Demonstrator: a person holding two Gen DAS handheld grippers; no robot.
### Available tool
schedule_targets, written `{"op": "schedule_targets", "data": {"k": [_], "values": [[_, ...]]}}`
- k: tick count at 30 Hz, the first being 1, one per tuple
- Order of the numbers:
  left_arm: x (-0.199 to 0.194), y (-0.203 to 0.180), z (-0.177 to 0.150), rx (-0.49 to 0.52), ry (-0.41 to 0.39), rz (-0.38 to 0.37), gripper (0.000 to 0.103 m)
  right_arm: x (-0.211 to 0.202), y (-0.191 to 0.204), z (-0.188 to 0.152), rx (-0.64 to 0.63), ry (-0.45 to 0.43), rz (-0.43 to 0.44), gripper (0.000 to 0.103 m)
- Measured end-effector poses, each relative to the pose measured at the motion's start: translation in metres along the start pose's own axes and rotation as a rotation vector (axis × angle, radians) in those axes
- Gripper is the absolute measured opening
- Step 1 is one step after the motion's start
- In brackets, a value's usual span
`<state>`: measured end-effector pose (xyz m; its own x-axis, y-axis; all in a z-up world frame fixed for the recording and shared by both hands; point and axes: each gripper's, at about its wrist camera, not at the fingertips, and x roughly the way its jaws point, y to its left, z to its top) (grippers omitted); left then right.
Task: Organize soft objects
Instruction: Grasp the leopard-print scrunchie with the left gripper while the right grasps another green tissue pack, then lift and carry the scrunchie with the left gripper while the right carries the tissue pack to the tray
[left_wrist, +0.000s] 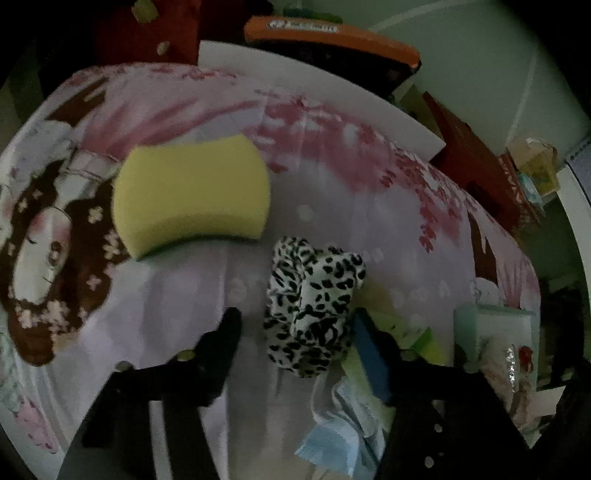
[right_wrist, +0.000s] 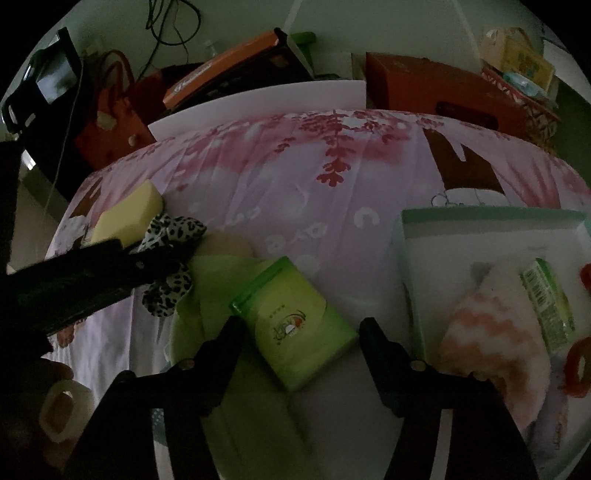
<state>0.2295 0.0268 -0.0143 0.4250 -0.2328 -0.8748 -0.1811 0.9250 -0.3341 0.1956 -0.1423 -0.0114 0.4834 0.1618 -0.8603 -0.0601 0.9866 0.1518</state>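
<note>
Left gripper (left_wrist: 295, 325) first: its black fingers are spread wide, and the crumpled black-and-white leopard-print fabric scrunchie (left_wrist: 314, 306) sits right between them, with space showing on the left-finger side; whether the right finger touches it I cannot tell. The scrunchie is bunched and puffy, its folds standing up off the pink floral bedsheet (left_wrist: 332, 206). Just beyond it, up and to the left, lies the yellow waisted foam sponge (left_wrist: 190, 197), flat on the sheet, clear of the scrunchie. By the right finger there is a crumpled light blue cloth (left_wrist: 343, 432).

Over to the right gripper (right_wrist: 299, 332): fingers spread apart here too, framing the green plastic-wrapped tissue pack (right_wrist: 295, 325), which lies tilted on a pale green cloth (right_wrist: 221, 280); a gap shows on each side of the pack. To the right, an open pale mint box (right_wrist: 413, 266) holds a fluffy peach-and-white zigzag cloth (right_wrist: 495, 332) and a second green packet (right_wrist: 550, 306). To the left, in the right wrist view, the scrunchie (right_wrist: 173, 236) and sponge (right_wrist: 125, 218) show beside the left gripper's dark body. Red and orange boxes are stacked past the bed's far edge.
</note>
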Motion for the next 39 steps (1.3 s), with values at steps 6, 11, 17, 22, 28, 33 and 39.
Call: {"op": "schedule_targets", "data": {"k": [6,11,17,22,28,33,39], "values": [[0.006,-0.001,-0.001,-0.014,0.014,-0.011,0.037,0.001,-0.002,-0.001,0.016,0.001,0.013,0.067],[0.002,0.003,-0.001,-0.039,0.016,-0.008,0.030,0.000,-0.004,-0.001,0.024,-0.001,0.018,0.065],[-0.006,0.007,0.000,-0.052,0.005,0.022,0.029,0.000,-0.005,-0.001,0.033,-0.001,0.024,0.063],[-0.018,0.011,0.001,-0.064,-0.020,0.024,0.029,-0.002,-0.007,-0.001,0.039,-0.006,0.022,0.062],[-0.033,0.009,0.002,-0.059,-0.054,0.023,0.029,-0.007,-0.011,-0.001,0.062,-0.019,0.023,0.061],[-0.048,0.005,0.003,-0.047,-0.090,0.020,0.029,-0.020,-0.017,0.003,0.080,-0.058,0.017,0.061],[-0.059,0.001,0.005,-0.040,-0.117,0.017,0.029,-0.035,-0.022,0.005,0.091,-0.101,0.015,0.061]]}}
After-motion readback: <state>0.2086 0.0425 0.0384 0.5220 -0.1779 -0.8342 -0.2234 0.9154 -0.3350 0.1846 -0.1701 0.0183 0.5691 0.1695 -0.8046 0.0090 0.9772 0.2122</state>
